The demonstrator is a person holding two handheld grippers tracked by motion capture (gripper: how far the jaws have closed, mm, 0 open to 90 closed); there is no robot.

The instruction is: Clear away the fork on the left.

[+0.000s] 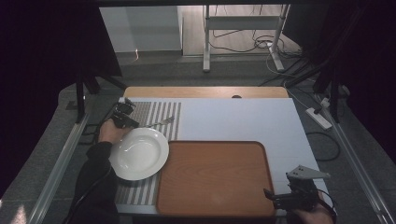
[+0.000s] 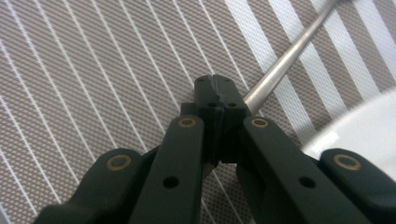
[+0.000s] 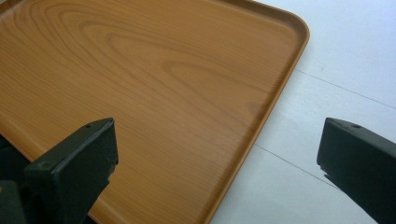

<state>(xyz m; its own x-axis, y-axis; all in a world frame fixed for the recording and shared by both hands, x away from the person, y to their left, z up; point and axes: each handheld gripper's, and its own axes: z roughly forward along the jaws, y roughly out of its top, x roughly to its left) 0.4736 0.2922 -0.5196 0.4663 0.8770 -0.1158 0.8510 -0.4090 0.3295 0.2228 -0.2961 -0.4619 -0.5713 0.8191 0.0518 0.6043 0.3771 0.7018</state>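
Observation:
My left gripper is shut on the handle of a metal fork over the striped placemat, just beyond the white plate. In the left gripper view the jaws meet tightly and the fork's handle runs out from between them to the upper right, above the placemat; the plate's rim shows at the right. My right gripper rests at the near right corner of the wooden tray. It stands open over the tray's right rim with nothing between its fingers.
The tray lies bare on the white tabletop, right of the plate. A wooden strip runs along the table's far edge. On the floor are a power strip with cables at the right and a stand's legs behind.

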